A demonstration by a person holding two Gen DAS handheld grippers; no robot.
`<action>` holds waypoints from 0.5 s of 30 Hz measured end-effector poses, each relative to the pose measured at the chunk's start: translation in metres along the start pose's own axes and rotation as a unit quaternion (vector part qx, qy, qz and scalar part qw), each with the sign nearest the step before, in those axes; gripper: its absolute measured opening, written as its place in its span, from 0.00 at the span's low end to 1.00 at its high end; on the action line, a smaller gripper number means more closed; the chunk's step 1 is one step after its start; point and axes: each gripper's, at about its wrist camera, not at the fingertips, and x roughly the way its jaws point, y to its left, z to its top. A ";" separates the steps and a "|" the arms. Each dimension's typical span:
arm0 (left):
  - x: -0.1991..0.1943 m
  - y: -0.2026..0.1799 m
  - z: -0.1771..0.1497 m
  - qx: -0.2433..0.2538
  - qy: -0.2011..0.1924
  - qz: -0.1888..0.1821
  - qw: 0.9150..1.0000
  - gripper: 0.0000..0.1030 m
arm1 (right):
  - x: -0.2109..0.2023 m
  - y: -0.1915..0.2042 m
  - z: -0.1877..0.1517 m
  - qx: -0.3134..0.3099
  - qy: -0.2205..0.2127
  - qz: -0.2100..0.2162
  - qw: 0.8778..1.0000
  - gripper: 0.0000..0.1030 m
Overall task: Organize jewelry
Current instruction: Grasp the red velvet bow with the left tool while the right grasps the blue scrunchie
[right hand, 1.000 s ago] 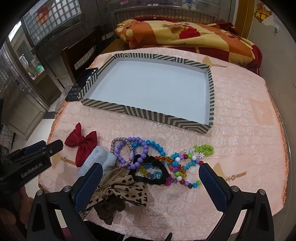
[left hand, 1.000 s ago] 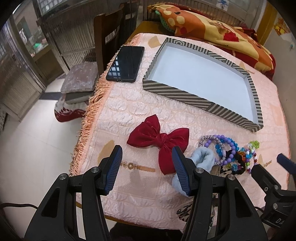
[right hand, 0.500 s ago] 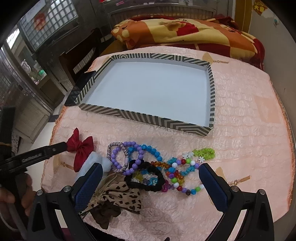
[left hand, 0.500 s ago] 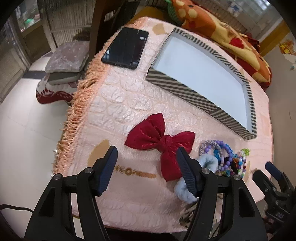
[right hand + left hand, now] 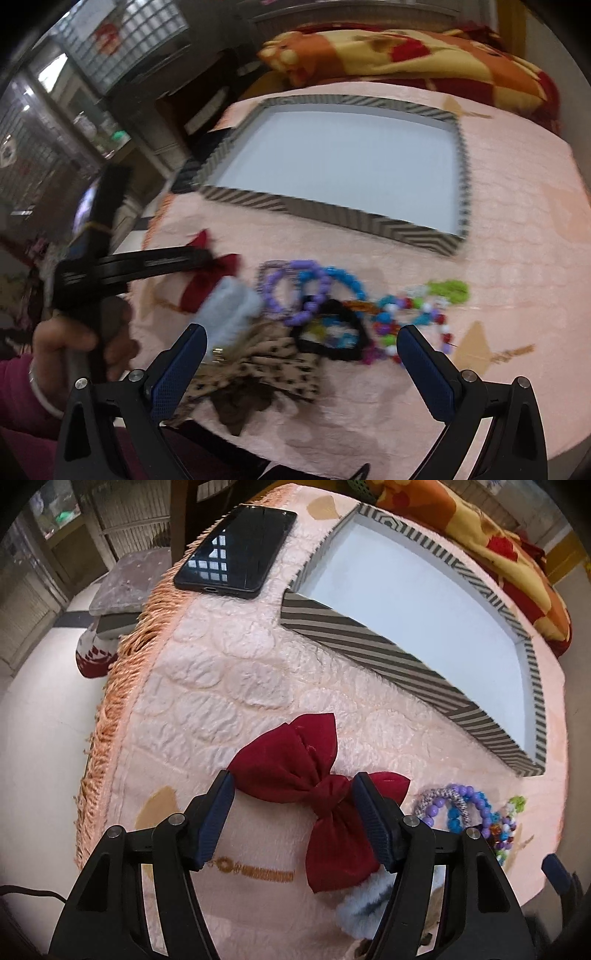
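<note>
Left claw: wide open, straddling red bow, empty
Bow axis: slanted across the gap
Right claw: open, empty, farther

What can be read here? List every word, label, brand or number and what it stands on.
None readable.
Phone: dark screen, only a window reflection.
Left tongs: blurred in the right wrist view; any print unreadable.
Gold embroidery on the tablecloth: an ornament, no letters legible.
</note>
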 end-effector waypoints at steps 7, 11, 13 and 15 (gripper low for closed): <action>0.004 0.001 0.005 0.021 -0.007 -0.010 1.000 0.18 | 0.043 0.029 0.008 -0.021 0.034 0.053 0.998 0.81; 0.001 0.008 0.008 0.022 -0.009 -0.019 1.000 0.15 | 0.067 0.034 0.014 -0.013 0.051 0.080 0.995 0.78; -0.003 0.012 0.010 0.023 -0.016 -0.023 0.999 0.14 | 0.075 0.037 0.018 -0.015 0.055 0.081 0.995 0.75; -0.005 0.016 0.012 0.025 -0.018 -0.024 0.999 0.14 | 0.081 0.039 0.022 -0.019 0.061 0.086 0.994 0.71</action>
